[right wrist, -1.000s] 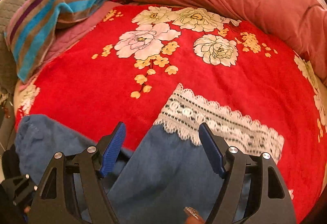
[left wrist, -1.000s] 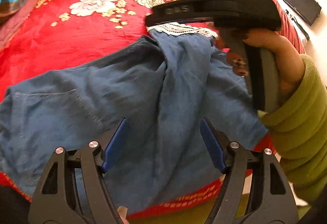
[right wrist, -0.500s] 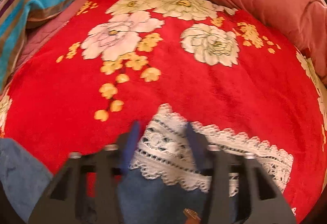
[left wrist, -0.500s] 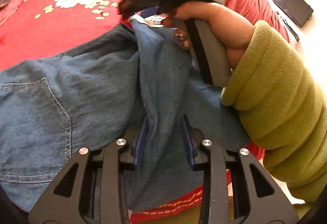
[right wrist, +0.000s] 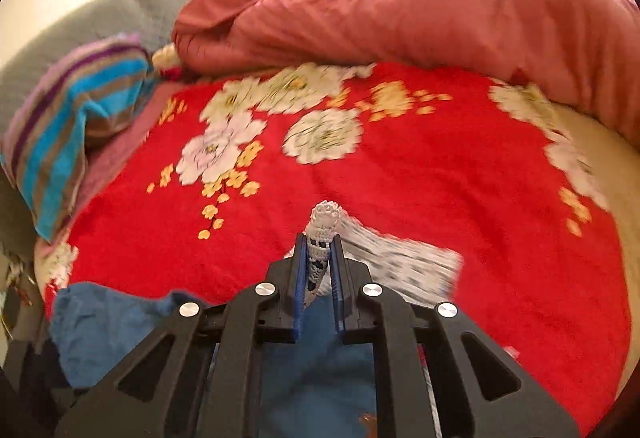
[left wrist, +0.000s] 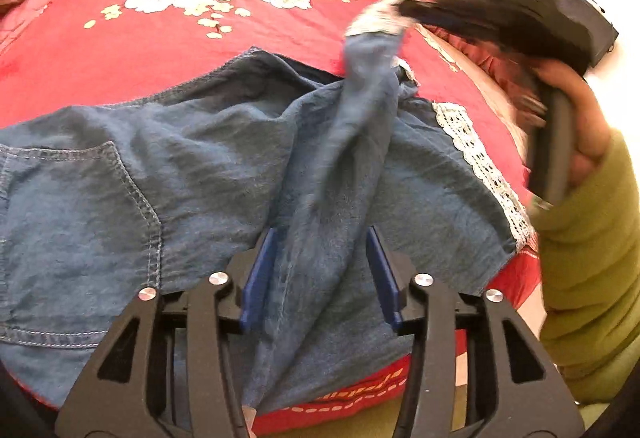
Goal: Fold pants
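Observation:
Blue denim pants (left wrist: 160, 166) with a white lace hem (left wrist: 480, 162) lie on a red floral blanket. My left gripper (left wrist: 320, 262) hovers low over them near the bed's front edge. Its jaws are opening, and a raised ridge of denim runs between the blue pads. That ridge climbs to my right gripper (left wrist: 404, 12), blurred at the upper right and held by a hand in a green sleeve (left wrist: 592, 258). In the right wrist view the right gripper (right wrist: 319, 258) is shut on the lace hem (right wrist: 326, 216), which pokes out past its tips, with denim (right wrist: 316, 370) hanging beneath.
The red floral blanket (right wrist: 440, 178) covers the bed. A bunched pink-red quilt (right wrist: 400, 10) lies along the far side. A striped cloth (right wrist: 72, 126) sits at the far left. A dark flat device (left wrist: 580, 14) lies beyond the bed at the right.
The right gripper closed on the lace hem and carried it up and to the right, pulling a leg off the blanket. The left jaws pinched the denim fold, then widened again.

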Tool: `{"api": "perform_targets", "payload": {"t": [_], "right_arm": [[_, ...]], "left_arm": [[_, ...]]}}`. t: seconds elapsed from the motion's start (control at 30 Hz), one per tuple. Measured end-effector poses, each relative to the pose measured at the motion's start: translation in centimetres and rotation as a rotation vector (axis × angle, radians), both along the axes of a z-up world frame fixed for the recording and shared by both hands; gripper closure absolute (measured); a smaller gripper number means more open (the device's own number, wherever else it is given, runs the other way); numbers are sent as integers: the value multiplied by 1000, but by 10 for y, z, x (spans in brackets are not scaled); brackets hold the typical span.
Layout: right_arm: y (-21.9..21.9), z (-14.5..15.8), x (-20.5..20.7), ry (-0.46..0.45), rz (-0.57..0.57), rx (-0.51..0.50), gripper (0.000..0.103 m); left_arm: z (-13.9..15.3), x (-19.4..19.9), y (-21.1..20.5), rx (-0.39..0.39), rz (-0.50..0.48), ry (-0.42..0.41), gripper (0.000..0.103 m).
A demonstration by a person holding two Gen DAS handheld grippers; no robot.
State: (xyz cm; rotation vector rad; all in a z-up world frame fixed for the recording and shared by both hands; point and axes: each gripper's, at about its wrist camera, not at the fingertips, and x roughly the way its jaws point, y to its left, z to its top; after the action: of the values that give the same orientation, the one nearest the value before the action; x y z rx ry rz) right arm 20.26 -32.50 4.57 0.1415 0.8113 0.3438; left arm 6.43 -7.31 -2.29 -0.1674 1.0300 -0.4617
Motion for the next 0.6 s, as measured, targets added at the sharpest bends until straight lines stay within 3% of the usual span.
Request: {"api": "perform_targets", "payload": {"t": [0.13, 0.23, 0.27, 0.47, 0.6], "right_arm": [[-40, 14, -34, -24, -59, 31, 93], [-56, 18, -54, -16, -66, 41, 93], [-60, 19, -63, -14, -64, 38, 93], [-77, 26, -113, -13, -53, 43, 93], [-91, 19, -144, 35, -64, 55, 93]], "left_arm": [[2, -2, -2, 33, 6, -29, 65], [5, -3, -2, 60, 3, -57, 97], [8, -4, -1, 65, 0, -68, 100], [23, -14, 7, 112, -10, -147, 103], [25, -25, 10, 134, -25, -167, 103]]}}
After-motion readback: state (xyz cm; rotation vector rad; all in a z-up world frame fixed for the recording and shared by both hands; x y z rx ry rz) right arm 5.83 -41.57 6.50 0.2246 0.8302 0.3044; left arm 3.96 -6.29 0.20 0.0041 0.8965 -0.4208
